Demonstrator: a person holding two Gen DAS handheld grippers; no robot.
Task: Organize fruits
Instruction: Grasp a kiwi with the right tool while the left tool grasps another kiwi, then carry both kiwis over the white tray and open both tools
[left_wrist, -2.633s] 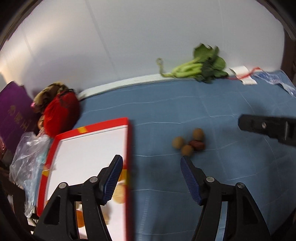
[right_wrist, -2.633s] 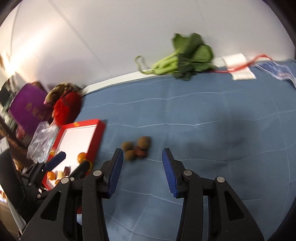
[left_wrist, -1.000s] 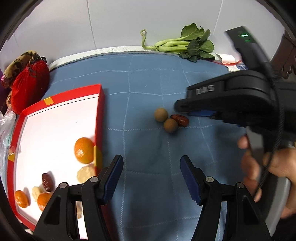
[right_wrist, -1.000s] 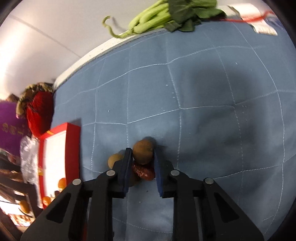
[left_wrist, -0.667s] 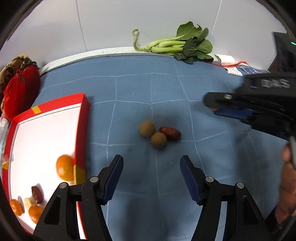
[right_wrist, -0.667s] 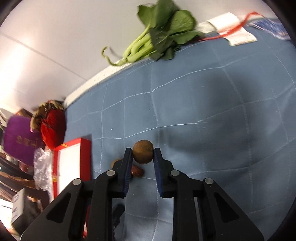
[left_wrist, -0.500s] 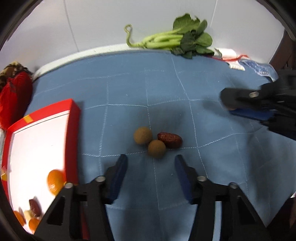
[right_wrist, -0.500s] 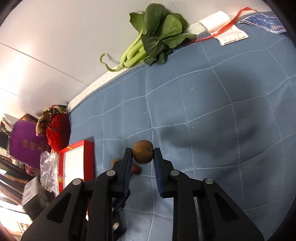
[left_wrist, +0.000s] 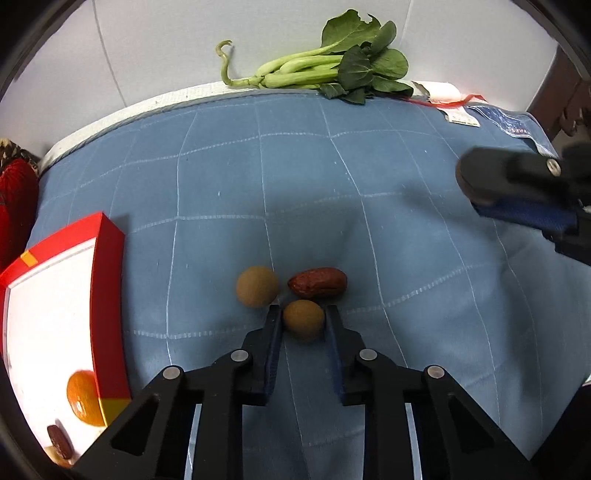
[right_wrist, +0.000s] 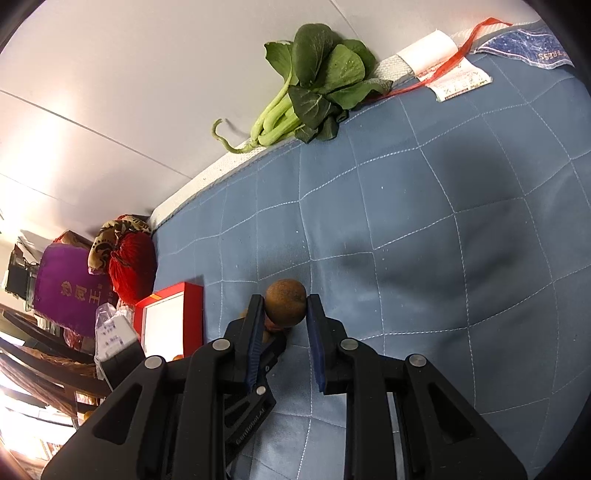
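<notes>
In the left wrist view my left gripper is shut on a brown longan that rests on the blue quilted cloth. A second longan and a red date lie just beyond it. In the right wrist view my right gripper is shut on another longan and holds it above the cloth. The right gripper shows at the right of the left view. The red-rimmed white tray at the left holds an orange and a date.
A bunch of green bok choy lies at the cloth's far edge by the white wall. Paper labels lie at the far right. A red mesh bag and a purple box stand left of the tray.
My left gripper has moved forward and down and closed on the nearest longan. My right gripper has lifted its longan higher and away to the right.
</notes>
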